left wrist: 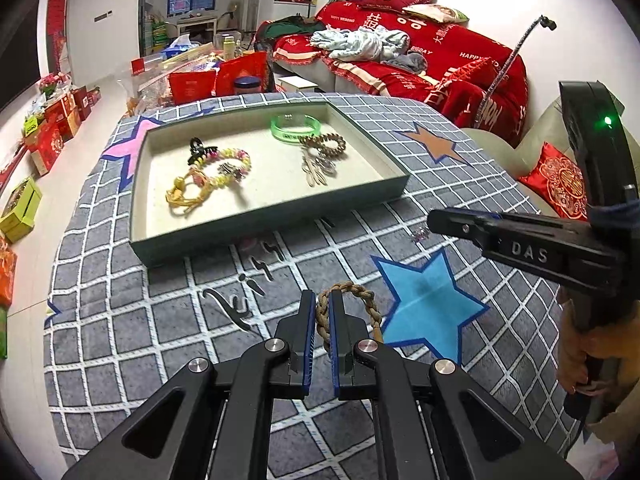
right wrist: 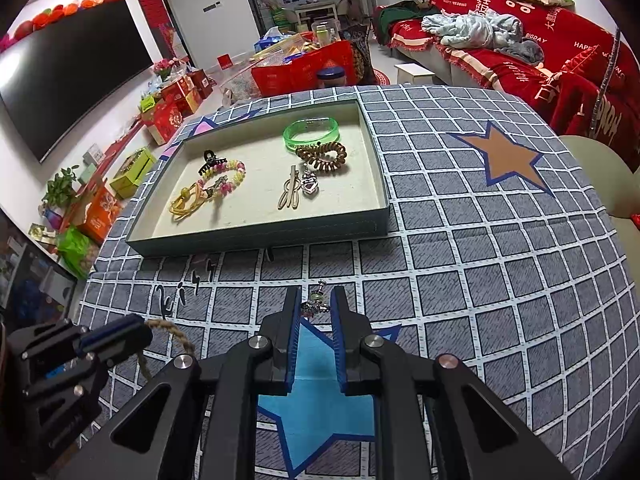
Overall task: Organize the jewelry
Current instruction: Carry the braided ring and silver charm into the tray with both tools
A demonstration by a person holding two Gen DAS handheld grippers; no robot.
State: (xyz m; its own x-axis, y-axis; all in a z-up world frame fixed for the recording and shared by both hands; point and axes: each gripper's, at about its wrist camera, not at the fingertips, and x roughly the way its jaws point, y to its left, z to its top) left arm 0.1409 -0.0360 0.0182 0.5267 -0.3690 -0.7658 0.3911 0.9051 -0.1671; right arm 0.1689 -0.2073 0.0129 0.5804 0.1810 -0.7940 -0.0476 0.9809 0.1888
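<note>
While a soft, light braided bracelet (left wrist: 362, 300) is pinched at its rim by the closed left gripper (left wrist: 322, 312), a small fragile charm (right wrist: 314, 307) is clamped in the right gripper (right wrist: 316, 308) at lower centre.

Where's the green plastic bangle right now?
The green plastic bangle lies in the grey tray's far right corner in both wrist views, touching the brown beaded bracelet just in front.

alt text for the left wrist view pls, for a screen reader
The left gripper is shut on a braided rope bracelet above a grey grid-patterned cloth. Beyond it lies a shallow tray holding bracelets and hair clips, and at right the right gripper grips a small charm.
</note>
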